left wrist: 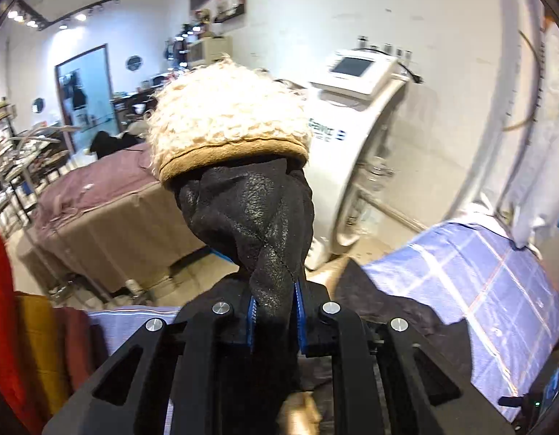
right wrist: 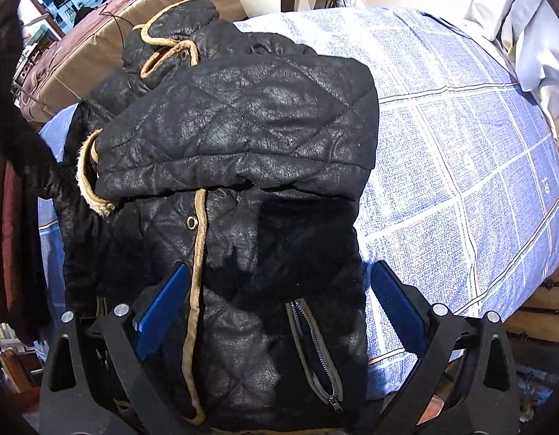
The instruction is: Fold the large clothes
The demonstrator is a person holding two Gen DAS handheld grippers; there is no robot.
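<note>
While the black quilted leather-look jacket with tan piping [right wrist: 221,188] lies bunched on the bed with the blue-and-white checked cover [right wrist: 460,145], one part of it is lifted off the bed: the left gripper [left wrist: 275,315] has its blue-padded jaws clenched on a twisted black fold of the jacket, and above that fold sits the cream fleece lining with a tan edge [left wrist: 225,119], raised in front of the room. The right gripper [right wrist: 275,297] hangs over the jacket's lower front with jaws released, spread wide, one blue pad on either side of the tan piping and the metal zip pocket [right wrist: 315,355]; whether the pads touch the fabric cannot be told.

Room: white wall, ceiling spotlights, a white floor-standing machine with a small tilted screen [left wrist: 359,83] beside the bed, blue lettering on its body too blurred to read. A second bed with mauve and tan covers [left wrist: 109,210] stands across the floor. Red, mustard and maroon hanging cloths [left wrist: 33,344] at the left edge. White pillow [right wrist: 525,36] at the head of the checked bed.
</note>
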